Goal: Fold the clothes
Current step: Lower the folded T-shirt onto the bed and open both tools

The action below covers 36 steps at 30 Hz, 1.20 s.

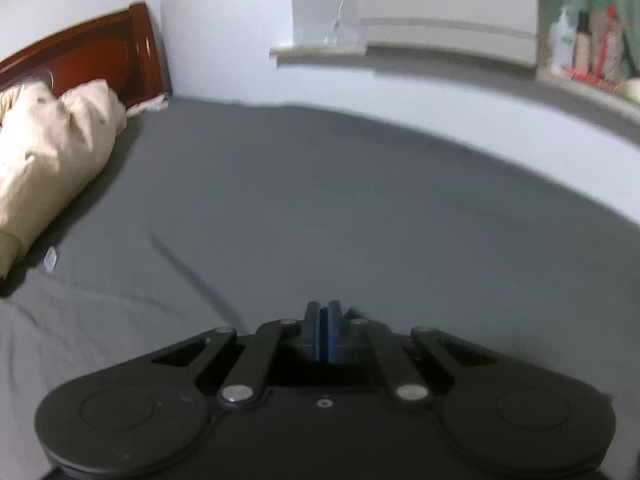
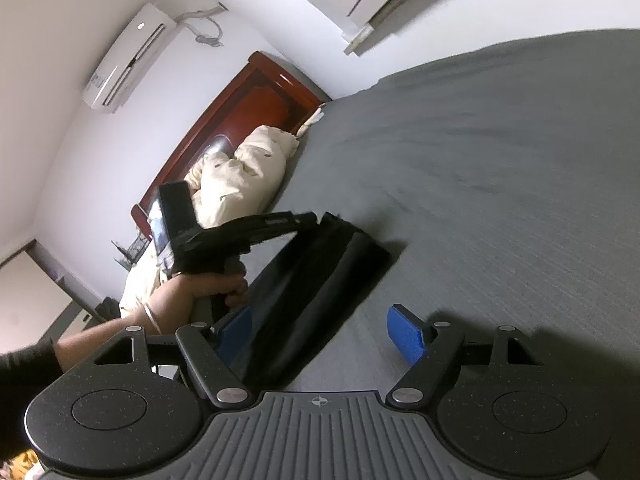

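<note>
On the near left of the grey bed sheet point(image 2: 500, 160) lies the folded black garment point(image 2: 320, 280); left gripper point(image 1: 322, 320) clamped at its far edge, whether gripping cloth I cannot tell, right gripper point(image 2: 320, 336) gaping empty over the near end, so next fold needs its pinch.

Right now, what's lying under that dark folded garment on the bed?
The dark folded garment lies on the grey bedsheet, which shows all around it. Anything directly beneath it is covered.

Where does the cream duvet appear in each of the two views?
Left wrist view: the cream duvet lies at the far left edge, on the grey bed.
Right wrist view: it is left of centre, behind the left gripper.
Shared landmark: the red-brown headboard behind the duvet.
</note>
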Tool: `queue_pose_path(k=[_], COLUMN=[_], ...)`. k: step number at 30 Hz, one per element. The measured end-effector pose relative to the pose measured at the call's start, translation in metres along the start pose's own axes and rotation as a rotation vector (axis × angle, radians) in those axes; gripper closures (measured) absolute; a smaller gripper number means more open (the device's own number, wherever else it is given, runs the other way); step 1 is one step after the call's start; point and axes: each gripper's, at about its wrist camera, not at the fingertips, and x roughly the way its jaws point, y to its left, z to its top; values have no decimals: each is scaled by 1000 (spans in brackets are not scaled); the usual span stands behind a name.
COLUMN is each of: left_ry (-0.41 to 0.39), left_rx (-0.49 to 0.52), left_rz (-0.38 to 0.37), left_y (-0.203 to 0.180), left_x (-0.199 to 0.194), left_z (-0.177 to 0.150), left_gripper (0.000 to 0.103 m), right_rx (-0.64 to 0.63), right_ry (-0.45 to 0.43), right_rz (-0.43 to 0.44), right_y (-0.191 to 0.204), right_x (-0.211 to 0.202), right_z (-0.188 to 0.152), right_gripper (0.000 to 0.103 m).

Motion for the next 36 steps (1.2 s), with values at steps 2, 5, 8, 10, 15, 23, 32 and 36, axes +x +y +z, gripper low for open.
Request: queue_pose_path(k=[2,5,8,10,15,23,32,36], left_ry=[46,39,-23,-73,-83,-70,8,1], left_rx=[-12,-3,-93,-115,-117,-272,-568,-619], left_rz=[2,35,22,13,54,325,514,427], left_y=[1,0,10,14,21,57,133,139], left_x=[5,-4,-35,-73,-180,-340,-396,-386], left_z=[1,-1,-6,-22,-84,-198,-265,-267], left_gripper=[98,83,60,49,45,38,38,39], right_rx=[1,-18,-42,-69,-238,-506,-714,-680], right_ry=[2,13,18,11,15,-1,324,407], right_rz=[0,-17,-38,-45,-69,-110,-212,-249], right_y=[0,1,2,5,19,40,70,69], right_x=[2,5,9,10,17,37,129,147], right_z=[0,-1,-1,-1,-1,17,71,81], right_gripper=[27,27,27,27,28,28,46,46])
